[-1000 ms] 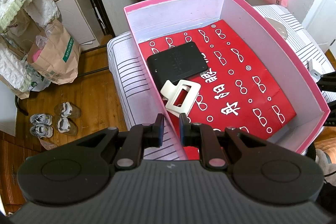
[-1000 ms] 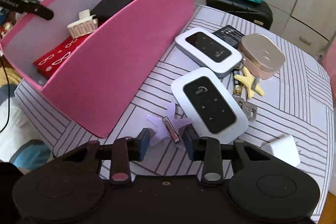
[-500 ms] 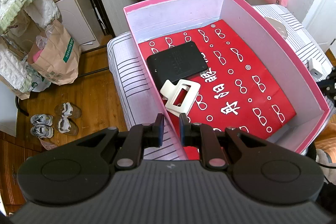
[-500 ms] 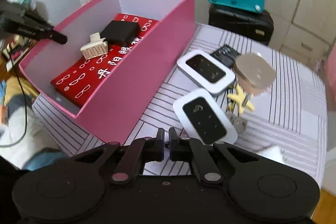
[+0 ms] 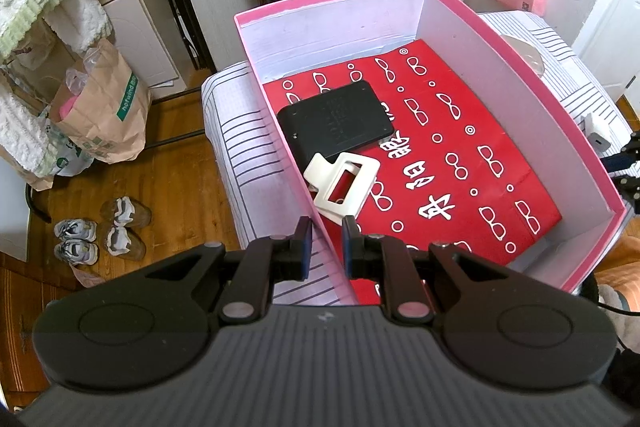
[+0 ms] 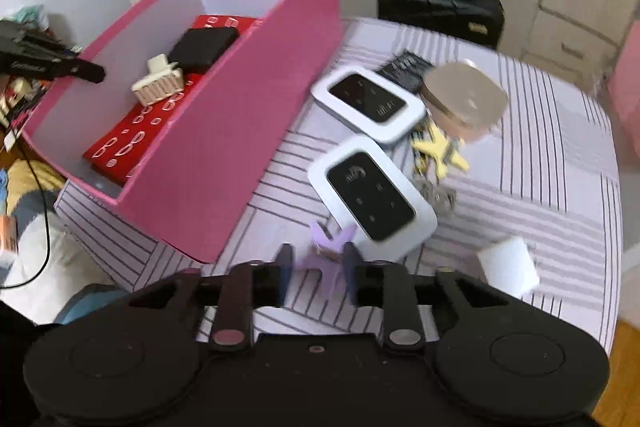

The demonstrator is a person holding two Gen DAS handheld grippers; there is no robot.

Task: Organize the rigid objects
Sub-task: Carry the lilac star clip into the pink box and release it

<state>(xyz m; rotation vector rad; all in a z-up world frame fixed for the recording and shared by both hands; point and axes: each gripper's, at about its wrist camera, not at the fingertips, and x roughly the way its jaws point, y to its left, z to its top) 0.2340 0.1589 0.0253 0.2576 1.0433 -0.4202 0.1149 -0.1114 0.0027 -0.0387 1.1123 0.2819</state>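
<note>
A pink box (image 5: 516, 67) with a red printed liner holds a black flat device (image 5: 336, 119) and a cream hair claw (image 5: 340, 183). My left gripper (image 5: 323, 251) straddles the box's near wall, its jaws a little apart around the wall. In the right wrist view the box (image 6: 248, 107) stands at the left. My right gripper (image 6: 316, 267) is open, low over the striped table, with a purple hair clip (image 6: 330, 253) lying between its fingers. The view is blurred.
On the table (image 6: 540, 187) lie two white pocket routers (image 6: 370, 187) (image 6: 366, 99), a black card (image 6: 402, 67), a beige tin (image 6: 466, 99), a yellow star clip (image 6: 438, 153), a metal clip (image 6: 438, 195) and a white charger (image 6: 508, 265). A black suitcase (image 6: 440, 9) stands behind.
My right gripper was shut and raised half a second ago; now it is open and low with the purple clip between its fingers. The left gripper has not moved.
</note>
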